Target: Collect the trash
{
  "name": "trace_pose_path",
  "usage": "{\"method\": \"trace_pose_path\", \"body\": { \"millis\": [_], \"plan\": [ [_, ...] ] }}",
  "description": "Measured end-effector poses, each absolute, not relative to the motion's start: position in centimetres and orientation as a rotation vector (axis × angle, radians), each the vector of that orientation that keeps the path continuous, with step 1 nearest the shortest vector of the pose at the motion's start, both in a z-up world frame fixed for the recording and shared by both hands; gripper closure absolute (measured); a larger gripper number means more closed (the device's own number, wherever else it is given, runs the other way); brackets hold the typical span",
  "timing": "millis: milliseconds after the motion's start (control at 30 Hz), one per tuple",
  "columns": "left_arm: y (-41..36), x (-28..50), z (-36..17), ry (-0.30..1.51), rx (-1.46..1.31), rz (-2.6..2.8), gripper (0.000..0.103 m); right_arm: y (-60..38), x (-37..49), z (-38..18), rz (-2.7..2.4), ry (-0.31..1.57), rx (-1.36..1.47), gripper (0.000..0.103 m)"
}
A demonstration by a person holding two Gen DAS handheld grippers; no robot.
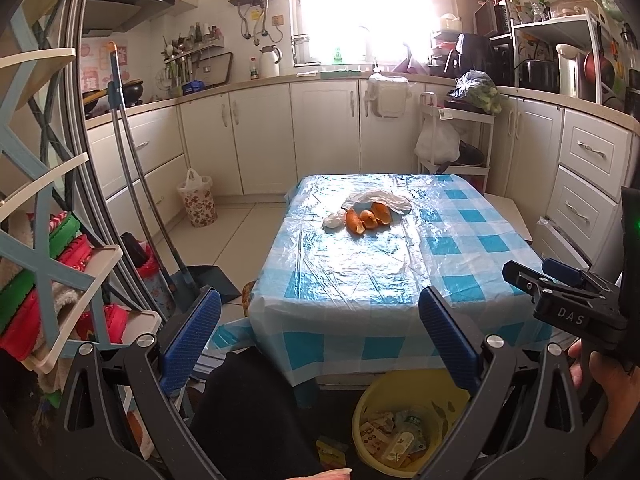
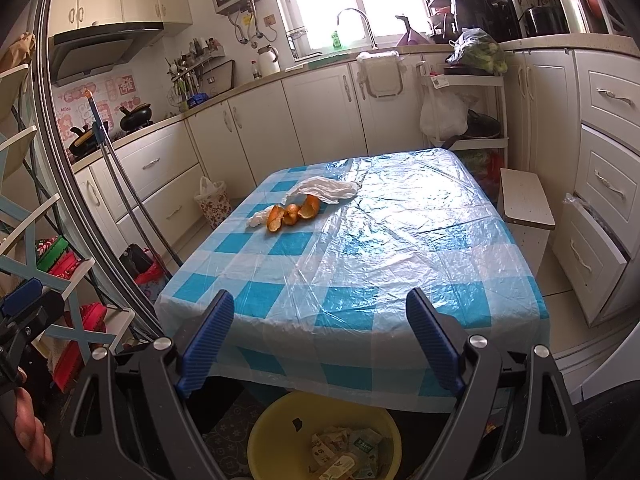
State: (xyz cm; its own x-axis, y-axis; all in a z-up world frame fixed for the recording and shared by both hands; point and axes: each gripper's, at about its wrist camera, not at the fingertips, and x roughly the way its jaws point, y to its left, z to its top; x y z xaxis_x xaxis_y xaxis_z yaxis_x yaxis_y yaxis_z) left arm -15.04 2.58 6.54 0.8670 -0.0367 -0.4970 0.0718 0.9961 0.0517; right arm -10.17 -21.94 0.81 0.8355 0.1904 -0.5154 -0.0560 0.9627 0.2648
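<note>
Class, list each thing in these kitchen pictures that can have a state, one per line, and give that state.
Left gripper: open, empty.
Right gripper: open, empty.
Orange peel pieces: lying loose on the table.
Crumpled white tissue: lying beside the peel.
Small white tissue wad: touching the peel.
Yellow plastic bin: open, partly filled with wrappers.
Blue-checked plastic tablecloth: spread, wrinkled.
White lower drawer: pulled open.

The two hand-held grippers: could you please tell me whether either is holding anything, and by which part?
Nothing is held. The left hand-held gripper and right hand-held gripper are both open and short of the orange fruit peels.
</note>
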Motion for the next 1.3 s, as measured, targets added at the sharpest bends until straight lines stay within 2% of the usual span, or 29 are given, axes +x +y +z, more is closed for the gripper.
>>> {"method": "trace_pose_path", "body": {
  "millis": [733, 1000, 1300],
  "plan": [
    [2.3, -14.4, 6.3, 0.530, 0.085, -0.062, 0.007, -22.0, -10.2, 1.3, 0.139, 0.554, 0.241, 0.019],
    [2.1, -11.3, 4.4, 0.596, 0.095, -0.061, 0.007, -20.6, -9.0, 2.3, 0.175, 0.534, 0.171, 0.015],
    [2.6, -6.5, 1.8, 0.680, 0.095, -0.056, 0.007, -18.7, -3.4, 2.2, 0.258, 0.621, 0.093, 0.015]
  ]
}}
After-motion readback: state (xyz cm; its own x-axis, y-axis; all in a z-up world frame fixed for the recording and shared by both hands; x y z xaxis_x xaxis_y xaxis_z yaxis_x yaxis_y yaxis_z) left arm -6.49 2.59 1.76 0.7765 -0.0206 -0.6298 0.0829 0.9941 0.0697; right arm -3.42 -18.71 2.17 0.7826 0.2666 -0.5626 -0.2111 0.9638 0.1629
